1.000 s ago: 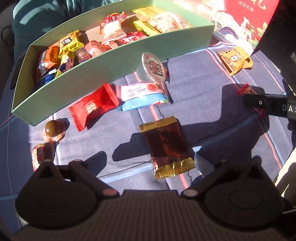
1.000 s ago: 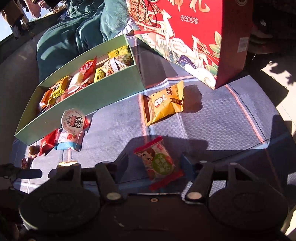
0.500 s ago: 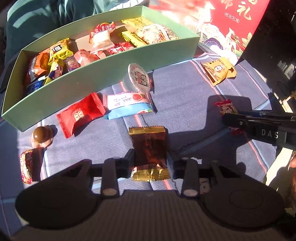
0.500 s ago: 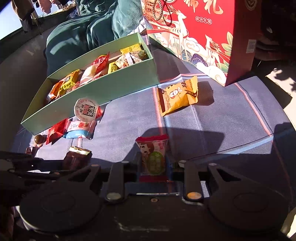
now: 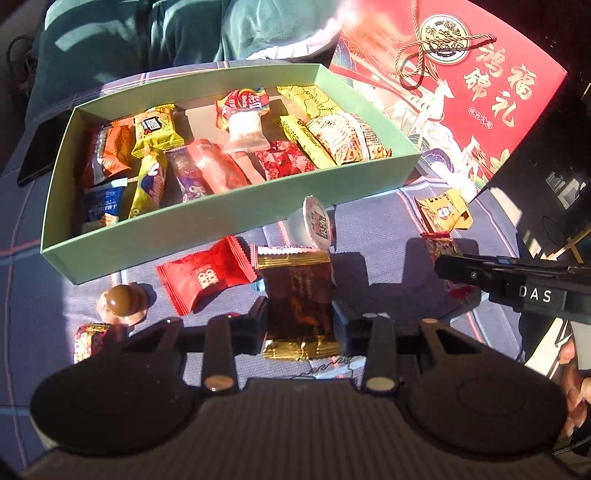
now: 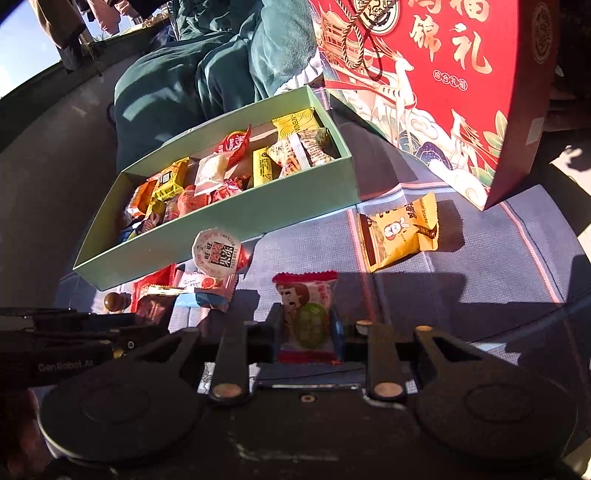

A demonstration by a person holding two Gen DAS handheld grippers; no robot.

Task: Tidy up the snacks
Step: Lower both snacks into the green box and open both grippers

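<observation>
My left gripper [image 5: 299, 314] is shut on a dark brown snack packet with gold ends [image 5: 299, 295], lifted off the blue cloth. My right gripper [image 6: 308, 325] is shut on a small red-edged candy packet with a cartoon face and green circle [image 6: 306, 314]. The mint-green box [image 5: 155, 236] lies ahead, holding several wrapped snacks. In front of it lie a red packet [image 5: 203, 275], a round jelly cup [image 5: 317, 225], a brown chocolate ball [image 5: 120, 301] and a yellow packet [image 5: 443, 214]. The right gripper shows in the left wrist view [image 5: 458, 267], the yellow packet in the right wrist view [image 6: 399, 232].
A tall red gift box [image 6: 443, 74] stands behind the green box on the right. A person in teal clothing [image 5: 166, 33] sits beyond the box. A dark phone-like slab [image 5: 40, 151] lies left of the box. A small red wrapped candy [image 5: 88, 339] lies at the near left.
Both grippers closed on their packets, the left on the brown-gold one, the right on the cartoon candy, and both rose with them. The green box now sits lower and nearer in both views.
</observation>
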